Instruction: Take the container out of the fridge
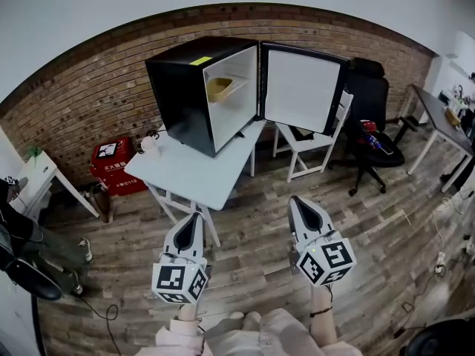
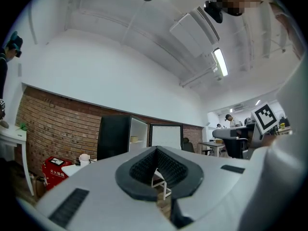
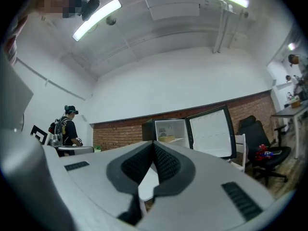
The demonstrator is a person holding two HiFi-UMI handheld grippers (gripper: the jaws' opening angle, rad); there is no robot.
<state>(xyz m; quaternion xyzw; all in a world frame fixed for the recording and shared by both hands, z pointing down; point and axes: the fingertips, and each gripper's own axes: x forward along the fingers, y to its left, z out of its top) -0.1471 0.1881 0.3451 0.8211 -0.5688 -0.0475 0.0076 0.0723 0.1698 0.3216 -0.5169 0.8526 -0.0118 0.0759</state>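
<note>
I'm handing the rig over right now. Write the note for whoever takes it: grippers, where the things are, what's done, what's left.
Left gripper: shut, empty, held in the air short of the table.
Right gripper: shut, empty, alongside the left one, also short of the table.
Fridge: stands on the table, with its door swung wide open.
Container: yellowish, on the upper shelf inside the fridge, not touched by either gripper.
Done: the door is open.
Left: move in, open a gripper, grip the container and bring it out.
</note>
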